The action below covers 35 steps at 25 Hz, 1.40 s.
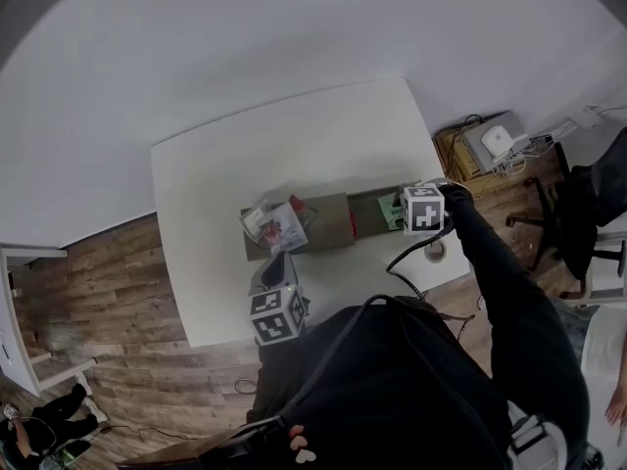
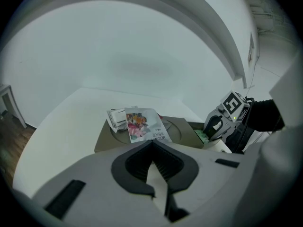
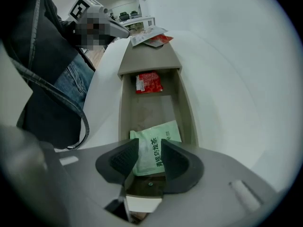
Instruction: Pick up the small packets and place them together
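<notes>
A long tan tray (image 1: 331, 231) lies across the white table (image 1: 225, 174). At its round left end rests a pile of packets (image 1: 277, 225), a flowered one on top (image 2: 142, 125). My right gripper (image 3: 149, 148) points straight down into the tray's right compartment (image 3: 124, 108), jaws open, astride a green packet (image 3: 156, 134) that lies flat on the floor of the compartment. A red packet (image 3: 148, 82) lies farther along the same compartment. My left gripper (image 2: 152, 143) hovers near the front of the pile, shut and empty. The head view shows both grippers, left (image 1: 278, 262) and right (image 1: 421, 213).
A black cable (image 1: 409, 253) trails over the table's front right corner beside a round hole (image 1: 434, 251). Off the table to the right stand a low cabinet with a grey device (image 1: 490, 145) and a black office chair (image 1: 578, 213). Wooden floor surrounds the table.
</notes>
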Tool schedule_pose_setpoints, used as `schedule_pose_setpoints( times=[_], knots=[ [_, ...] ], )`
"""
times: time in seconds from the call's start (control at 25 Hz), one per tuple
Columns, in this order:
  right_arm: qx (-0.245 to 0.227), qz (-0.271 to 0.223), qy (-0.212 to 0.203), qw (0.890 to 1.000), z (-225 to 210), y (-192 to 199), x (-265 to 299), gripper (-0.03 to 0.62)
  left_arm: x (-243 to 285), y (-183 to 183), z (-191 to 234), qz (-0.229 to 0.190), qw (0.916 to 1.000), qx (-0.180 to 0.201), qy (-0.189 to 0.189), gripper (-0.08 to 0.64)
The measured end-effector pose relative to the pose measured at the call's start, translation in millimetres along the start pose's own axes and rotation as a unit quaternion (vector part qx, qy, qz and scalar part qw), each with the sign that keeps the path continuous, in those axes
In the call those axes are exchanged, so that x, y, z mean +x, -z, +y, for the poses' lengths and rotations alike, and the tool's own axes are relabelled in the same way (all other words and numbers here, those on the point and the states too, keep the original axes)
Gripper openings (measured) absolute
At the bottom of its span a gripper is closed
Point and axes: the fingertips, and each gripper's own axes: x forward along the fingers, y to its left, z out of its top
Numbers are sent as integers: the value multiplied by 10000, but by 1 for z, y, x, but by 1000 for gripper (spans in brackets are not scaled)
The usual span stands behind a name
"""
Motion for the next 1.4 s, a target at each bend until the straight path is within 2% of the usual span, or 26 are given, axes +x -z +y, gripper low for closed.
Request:
schedule_pose_setpoints(
  times=[0.52, 0.96, 1.4],
  knots=[
    [267, 39, -190, 9995, -2, 2, 15, 122, 0, 2, 5, -22, 10000, -47, -62, 0],
    [432, 49, -341, 9985, 1, 2, 14, 55, -2, 2, 4, -43, 9999, -65, -70, 0],
    [471, -69, -144, 9988, -4, 3, 4, 14, -7, 4, 7, -84, 9998, -111, -121, 0]
  ],
)
